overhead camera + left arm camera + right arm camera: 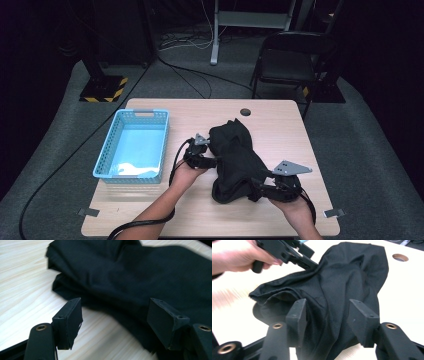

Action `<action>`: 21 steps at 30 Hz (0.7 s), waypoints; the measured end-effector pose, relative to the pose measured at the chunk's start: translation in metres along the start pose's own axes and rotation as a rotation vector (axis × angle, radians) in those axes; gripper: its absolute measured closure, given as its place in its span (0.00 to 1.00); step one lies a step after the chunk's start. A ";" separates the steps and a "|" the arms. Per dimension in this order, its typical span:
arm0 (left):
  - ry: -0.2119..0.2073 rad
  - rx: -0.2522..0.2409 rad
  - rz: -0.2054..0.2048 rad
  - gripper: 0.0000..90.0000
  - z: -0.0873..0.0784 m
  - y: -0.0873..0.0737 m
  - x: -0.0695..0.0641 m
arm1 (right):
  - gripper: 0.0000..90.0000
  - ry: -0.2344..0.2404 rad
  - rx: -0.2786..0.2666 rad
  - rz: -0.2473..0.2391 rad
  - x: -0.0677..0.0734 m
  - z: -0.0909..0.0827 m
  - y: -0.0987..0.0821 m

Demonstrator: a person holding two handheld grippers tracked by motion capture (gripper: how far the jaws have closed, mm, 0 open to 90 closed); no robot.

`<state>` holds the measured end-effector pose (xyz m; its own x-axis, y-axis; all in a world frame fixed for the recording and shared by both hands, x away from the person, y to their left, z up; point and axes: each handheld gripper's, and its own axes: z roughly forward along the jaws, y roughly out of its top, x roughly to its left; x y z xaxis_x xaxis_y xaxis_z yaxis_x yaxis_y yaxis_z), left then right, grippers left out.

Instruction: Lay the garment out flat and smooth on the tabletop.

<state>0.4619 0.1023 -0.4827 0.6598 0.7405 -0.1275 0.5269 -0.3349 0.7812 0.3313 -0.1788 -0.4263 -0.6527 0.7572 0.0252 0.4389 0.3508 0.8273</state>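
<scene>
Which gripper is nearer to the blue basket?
Left. The left gripper sits between the blue basket and the black cloth, close to the basket's right side. The right gripper is beyond the cloth, farther away.

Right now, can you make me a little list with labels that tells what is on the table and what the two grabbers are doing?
table: light wooden table with a round hole near the far edge
cloth: crumpled black cloth lying in the middle of the table
basket: light blue basket to the left of the cloth
left gripper: left gripper open, at the cloth's edge, nothing pinched
right gripper: right gripper open, cloth lying between the jaws, not pinched
hands: one hand holds each gripper
</scene>
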 end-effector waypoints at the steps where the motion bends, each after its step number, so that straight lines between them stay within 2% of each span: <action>1: -0.013 -0.004 -0.008 0.31 0.002 0.002 -0.001 | 0.48 -0.005 -0.010 0.000 0.002 -0.004 0.002; 3: -0.034 -0.009 -0.023 0.30 0.007 0.006 -0.003 | 0.45 -0.013 -0.043 -0.003 0.006 -0.011 0.007; 5: -0.039 -0.007 -0.015 0.30 0.011 0.008 -0.006 | 0.44 0.005 -0.070 0.001 0.011 -0.014 0.013; 7: -0.032 -0.002 0.005 0.30 0.013 0.009 -0.009 | 0.43 0.036 -0.076 -0.001 0.017 -0.008 0.020; 8: -0.018 0.001 0.021 0.30 0.012 0.009 -0.010 | 0.43 0.047 -0.062 -0.011 0.020 -0.002 0.023; 9: -0.018 0.001 0.021 0.30 0.012 0.009 -0.010 | 0.43 0.047 -0.062 -0.011 0.020 -0.002 0.023; 10: -0.005 -0.006 0.023 0.30 0.009 0.010 -0.008 | 0.42 0.064 -0.027 -0.038 0.028 0.017 0.028; 12: 0.005 -0.027 0.009 0.30 0.002 0.011 -0.005 | 0.41 0.090 0.000 -0.046 0.033 0.032 0.033; 14: 0.031 -0.044 0.010 0.30 -0.007 0.013 0.001 | 0.41 0.112 0.019 -0.055 0.038 0.047 0.039; 18: 0.103 -0.064 0.005 0.30 -0.023 0.013 0.011 | 0.39 0.115 0.057 -0.086 0.044 0.072 0.056; 21: 0.135 -0.073 -0.022 0.30 -0.033 0.010 0.020 | 0.38 0.105 0.084 -0.089 0.044 0.093 0.070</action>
<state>0.4631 0.1326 -0.4573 0.5678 0.8206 -0.0653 0.4966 -0.2781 0.8222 0.3903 -0.0696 -0.4198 -0.7507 0.6605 0.0159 0.4236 0.4626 0.7788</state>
